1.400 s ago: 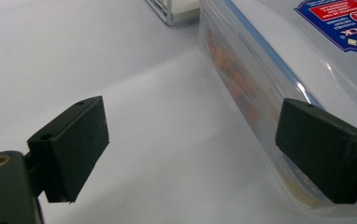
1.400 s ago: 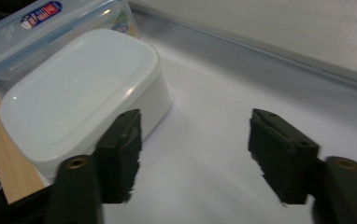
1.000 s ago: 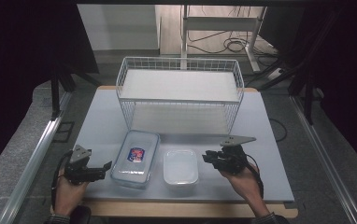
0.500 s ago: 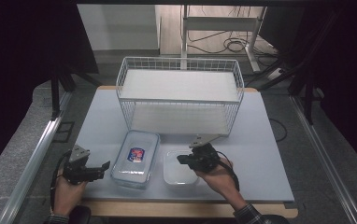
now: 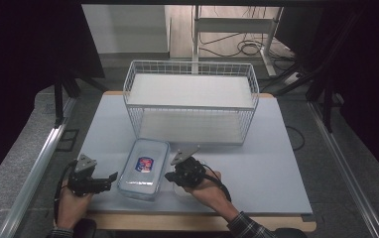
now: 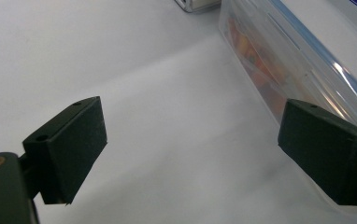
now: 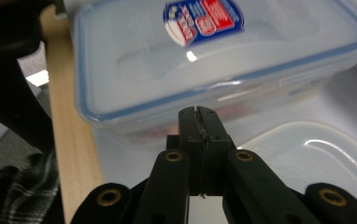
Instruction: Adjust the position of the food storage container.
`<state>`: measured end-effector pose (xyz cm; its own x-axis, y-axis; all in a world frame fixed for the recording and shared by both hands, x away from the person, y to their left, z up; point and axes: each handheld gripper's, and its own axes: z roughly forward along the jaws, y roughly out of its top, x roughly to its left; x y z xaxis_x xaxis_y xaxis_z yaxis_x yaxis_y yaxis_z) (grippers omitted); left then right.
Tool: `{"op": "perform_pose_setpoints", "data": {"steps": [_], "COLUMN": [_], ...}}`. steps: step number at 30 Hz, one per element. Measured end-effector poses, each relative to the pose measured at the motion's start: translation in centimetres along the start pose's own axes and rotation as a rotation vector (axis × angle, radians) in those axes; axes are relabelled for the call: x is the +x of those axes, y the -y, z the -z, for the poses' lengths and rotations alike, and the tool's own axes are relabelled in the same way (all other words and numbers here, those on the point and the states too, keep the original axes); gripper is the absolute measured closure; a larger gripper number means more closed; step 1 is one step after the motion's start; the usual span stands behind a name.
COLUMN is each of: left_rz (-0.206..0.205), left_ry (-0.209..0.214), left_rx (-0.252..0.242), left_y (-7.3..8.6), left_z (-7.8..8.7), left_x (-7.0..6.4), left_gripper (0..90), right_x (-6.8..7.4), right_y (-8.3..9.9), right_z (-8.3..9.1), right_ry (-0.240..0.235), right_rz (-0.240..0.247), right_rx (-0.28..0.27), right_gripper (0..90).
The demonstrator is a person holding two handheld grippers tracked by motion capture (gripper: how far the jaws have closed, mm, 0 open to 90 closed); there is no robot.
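A clear lidded container (image 5: 144, 169) with a blue-rimmed lid and a red and blue label lies at the table's front, with colourful contents behind its wall (image 6: 279, 70). My left gripper (image 5: 109, 179) sits just left of it, open wide (image 6: 190, 126), its right jaw close to the container's wall. My right gripper (image 5: 168, 175) is shut with nothing between the jaws, its tips (image 7: 198, 113) right at the lidded container's (image 7: 214, 60) side wall. Under that hand lies an empty clear container (image 7: 317, 154), mostly covered in the high view.
A white wire basket (image 5: 190, 99) stands at the back middle of the pale grey mat (image 5: 277, 163). The table's wooden front edge (image 5: 197, 222) runs just behind both hands. A metal rail (image 5: 38, 163) borders the left side.
My right gripper has swept left, from the empty container's right side across it to the lidded container's edge. The left gripper has stayed put.
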<state>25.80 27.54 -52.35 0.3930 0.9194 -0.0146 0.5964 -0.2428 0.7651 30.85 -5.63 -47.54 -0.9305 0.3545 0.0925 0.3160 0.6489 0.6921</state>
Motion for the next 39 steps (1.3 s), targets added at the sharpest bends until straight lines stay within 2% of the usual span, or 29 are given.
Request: {"op": "perform_pose_setpoints", "data": {"steps": [6,13,14,19,21,23,25,30,31,34,35,36,39], "left_rz": [0.000,-0.002,-0.001,-0.002,-0.002,-0.002,0.000,0.007,0.010,0.015,0.017,0.017,0.016], "left_ry": [0.002,0.005,0.005,0.006,0.006,0.006,0.006,0.005,0.005,0.006,0.009,0.009,0.007], "left_rx": [0.007,0.012,0.012,0.016,0.019,0.020,0.020,0.021,0.021,0.023,0.033,0.033,0.057], "left_y": [0.0,0.0,0.0,0.0,0.0,0.0,0.0,0.0,0.0,0.0,0.0,0.0,0.0], "left_z": [-0.1,-0.2,-0.2,-0.2,-0.2,-0.2,-0.3,-0.2,-0.2,-0.2,-0.2,-0.2,-0.2], "left_x": [0.0,0.0,0.0,-0.1,-0.1,-0.1,-0.1,0.0,0.0,0.1,0.1,0.1,0.1], "left_gripper": [7.9,7.9,8.0,7.9,7.9,7.9,7.9,7.9,8.0,8.2,8.4,8.6,9.1], "right_x": [-0.1,-0.8,-1.2,-1.9,-2.8,-3.0,-3.7,-4.8,-5.3,-5.7,-6.2,-6.2,-6.9], "right_y": [0.3,1.5,2.1,3.3,4.6,4.9,6.0,7.5,8.2,8.8,9.4,9.4,10.6], "right_z": [0.2,1.9,2.6,4.3,5.8,6.1,7.5,9.2,10.1,10.8,11.6,11.6,12.9], "right_ry": [0.009,0.043,0.064,0.103,0.138,0.144,0.181,0.218,0.238,0.251,0.271,0.271,0.300], "right_rz": [-0.005,-0.034,-0.037,-0.061,-0.092,-0.101,-0.131,-0.167,-0.187,-0.206,-0.221,-0.221,-0.251], "right_rx": [0.021,0.034,0.040,0.050,0.052,0.050,0.049,0.040,0.034,0.032,0.032,0.032,0.029], "right_gripper": [89.3,89.4,89.4,89.3,89.4,89.4,89.3,89.3,89.3,89.3,89.3,89.3,89.3]}}
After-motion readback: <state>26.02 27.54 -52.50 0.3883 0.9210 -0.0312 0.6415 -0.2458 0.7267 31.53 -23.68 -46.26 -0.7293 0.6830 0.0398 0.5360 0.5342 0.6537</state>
